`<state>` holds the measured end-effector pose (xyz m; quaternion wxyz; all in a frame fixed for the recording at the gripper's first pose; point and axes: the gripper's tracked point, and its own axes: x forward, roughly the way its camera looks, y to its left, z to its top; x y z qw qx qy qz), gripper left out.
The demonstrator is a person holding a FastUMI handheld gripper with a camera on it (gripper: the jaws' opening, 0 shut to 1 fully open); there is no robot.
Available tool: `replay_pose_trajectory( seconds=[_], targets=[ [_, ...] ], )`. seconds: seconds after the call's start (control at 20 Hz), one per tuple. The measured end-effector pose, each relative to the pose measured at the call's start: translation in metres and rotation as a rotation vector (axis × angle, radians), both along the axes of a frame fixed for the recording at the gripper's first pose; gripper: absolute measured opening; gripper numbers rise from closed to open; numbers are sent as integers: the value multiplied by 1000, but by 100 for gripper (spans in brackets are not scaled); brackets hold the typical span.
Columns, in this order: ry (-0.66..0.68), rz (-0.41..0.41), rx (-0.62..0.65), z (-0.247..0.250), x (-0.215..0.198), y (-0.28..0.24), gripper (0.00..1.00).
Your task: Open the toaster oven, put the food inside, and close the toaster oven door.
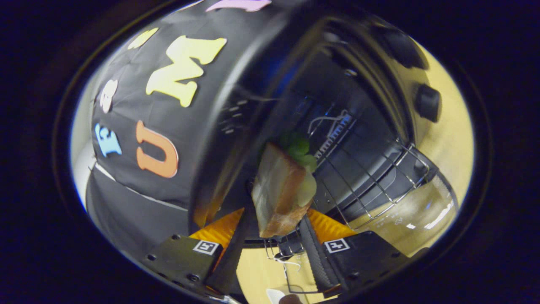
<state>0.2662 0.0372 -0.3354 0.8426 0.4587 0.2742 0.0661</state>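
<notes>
My gripper (274, 223) is shut on a sandwich (280, 190), a toasted bread slice with green lettuce poking out at its far end. The sandwich stands on edge between the two fingers. Just beyond it is the black toaster oven (379, 126), seen tilted, with its cavity open. A wire rack (363, 181) lies inside and reaches out to the front. The glass door (417, 217) hangs folded down, to the right of my fingers. The sandwich's far end is at the mouth of the cavity, beside the rack's near part.
Two black knobs (428, 102) sit on the oven's control panel beyond the door. The oven stands on a light wooden table (453, 143). The booth's black cloth wall (168, 139) is close on the left.
</notes>
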Motion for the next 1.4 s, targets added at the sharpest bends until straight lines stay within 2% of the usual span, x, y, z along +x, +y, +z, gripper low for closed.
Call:
replay_pose_trajectory(
  seconds=[0.2,0.45,0.85,1.25,1.4],
  targets=[
    [48,52,-23,-2,-14,-1,82],
    [61,43,-100,-1,-29,-13,82],
    [50,101,-381,15,-80,-40,82],
    [-36,198,-745,31,-153,-65,83],
    [-51,211,-838,31,-186,-67,84]
  ],
)
